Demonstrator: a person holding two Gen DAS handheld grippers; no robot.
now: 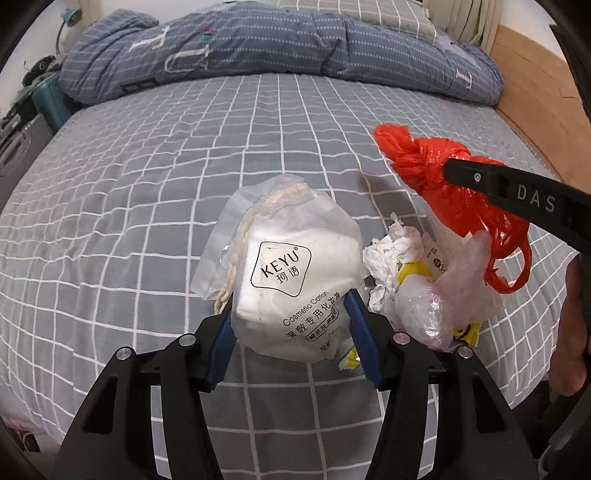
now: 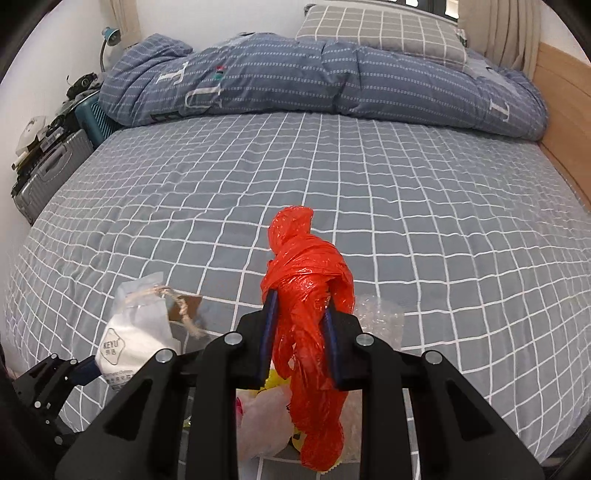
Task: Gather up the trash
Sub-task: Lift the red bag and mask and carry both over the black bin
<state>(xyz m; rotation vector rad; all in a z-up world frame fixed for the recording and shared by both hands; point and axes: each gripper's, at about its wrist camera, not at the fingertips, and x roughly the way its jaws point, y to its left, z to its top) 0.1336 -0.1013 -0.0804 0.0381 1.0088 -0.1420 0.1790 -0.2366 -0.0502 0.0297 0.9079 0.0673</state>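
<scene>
My left gripper (image 1: 291, 314) is shut on a white cosmetic cotton pouch (image 1: 291, 273) with a rope drawstring, held just above the grey checked bed sheet (image 1: 147, 206). The same pouch (image 2: 129, 343) shows at the lower left of the right wrist view, with the left gripper (image 2: 83, 371) on it. My right gripper (image 2: 300, 310) is shut on a knotted red plastic bag (image 2: 310, 280), which hangs below its jaws. In the left wrist view that red bag (image 1: 443, 177) is up at the right, above a heap of crumpled tissue (image 1: 391, 258), clear plastic (image 1: 436, 295) and yellow wrapper scraps (image 1: 413, 271).
A folded blue quilt (image 2: 295, 81) and a checked pillow (image 2: 388, 33) lie at the far end of the bed. A wooden bed frame (image 2: 565, 110) runs along the right. Suitcases (image 2: 51, 170) and clutter stand beside the bed on the left.
</scene>
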